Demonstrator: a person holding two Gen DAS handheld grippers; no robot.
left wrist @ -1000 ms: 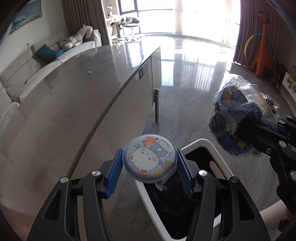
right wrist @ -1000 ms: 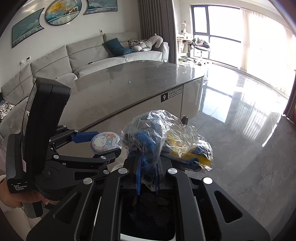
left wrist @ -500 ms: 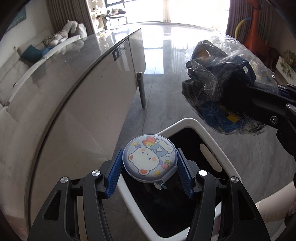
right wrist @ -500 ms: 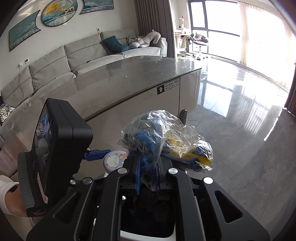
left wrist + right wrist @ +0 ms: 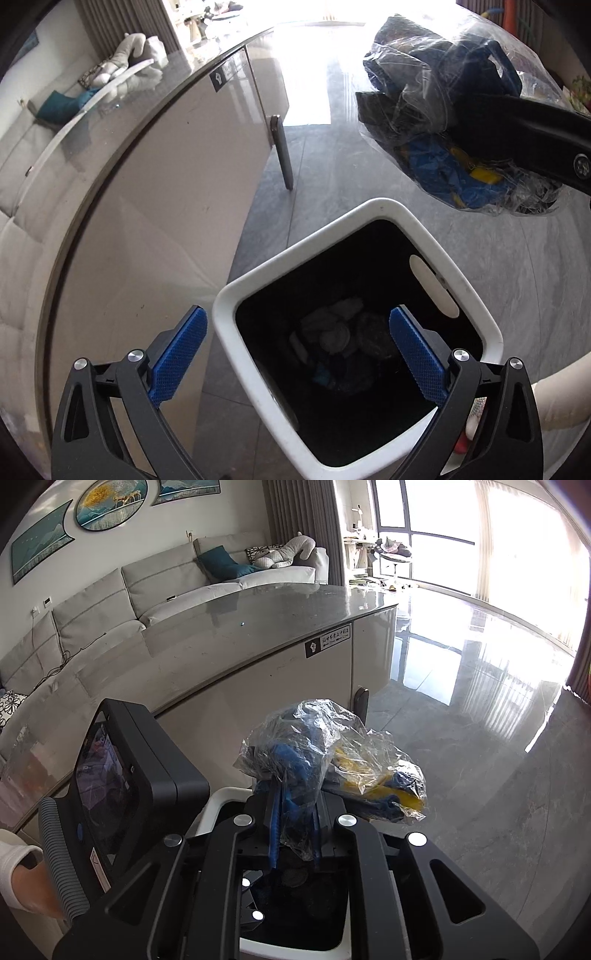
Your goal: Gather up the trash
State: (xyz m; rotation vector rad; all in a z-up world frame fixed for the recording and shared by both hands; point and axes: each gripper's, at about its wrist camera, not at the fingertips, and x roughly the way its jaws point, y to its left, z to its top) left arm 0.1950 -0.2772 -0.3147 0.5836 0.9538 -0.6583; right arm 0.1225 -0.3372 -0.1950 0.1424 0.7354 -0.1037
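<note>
Left gripper: jaws opening, now spread wide, nothing between the blue fingers. One second ago and half a second ago, clamped on a round tin with a cartoon bear print. Round tin: no longer held; now lying face-down, dimly visible among the trash at the bottom of the white bin. Left wrist view: lowered and tipped downward since a second ago; bin opening now filling the lower centre, crinkled plastic bag shifted to the upper right and larger in frame.
</note>
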